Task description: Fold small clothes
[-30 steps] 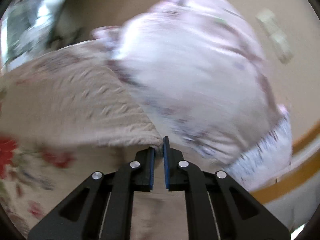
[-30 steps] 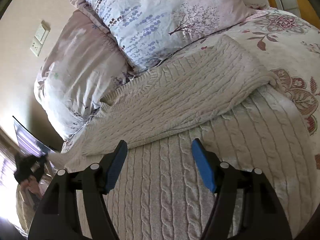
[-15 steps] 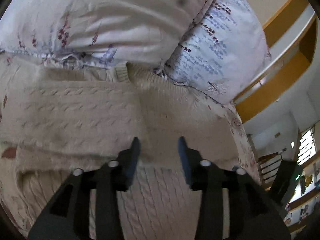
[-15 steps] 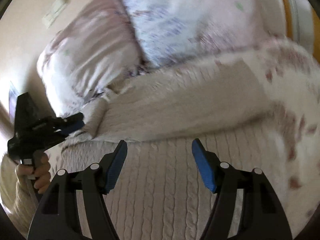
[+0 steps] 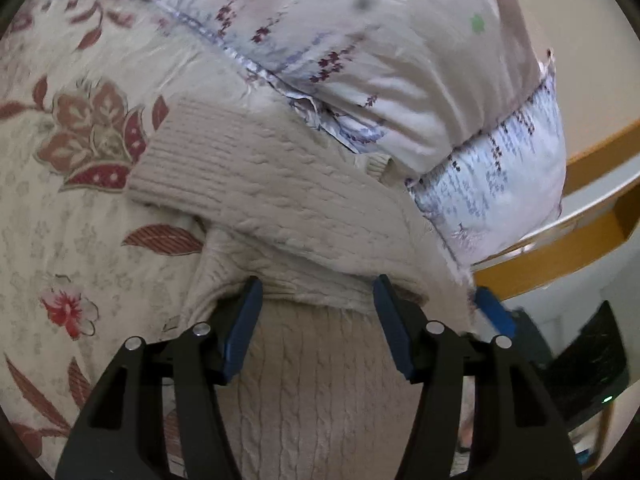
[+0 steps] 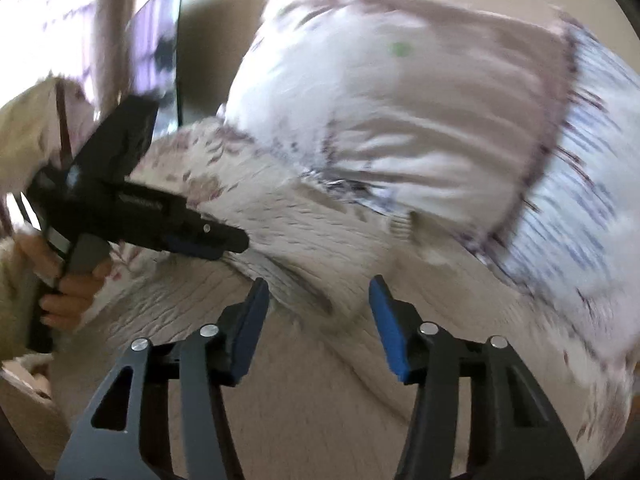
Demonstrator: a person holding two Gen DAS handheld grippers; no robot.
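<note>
A cream cable-knit sweater (image 5: 280,200) lies on the bed with both sleeves folded across its body; the ribbed cuff (image 5: 176,156) of one sleeve points left. My left gripper (image 5: 318,300) is open and empty, its blue pads over the lower edge of the folded sleeve. It also shows in the right wrist view (image 6: 208,240), at the sweater's left side. My right gripper (image 6: 316,300) is open and empty above the sweater (image 6: 320,360). The right wrist view is blurred.
Two floral pillows (image 5: 380,60) lie against the sweater's collar end. A flowered bedspread (image 5: 72,140) lies under everything. A wooden headboard shelf (image 5: 592,200) is at the right. A dark screen (image 6: 176,40) stands at the far left beyond the bed.
My left gripper has let go of the sleeve, opened wide and swung round over the sweater. My right gripper stayed open and turned left toward the pillows.
</note>
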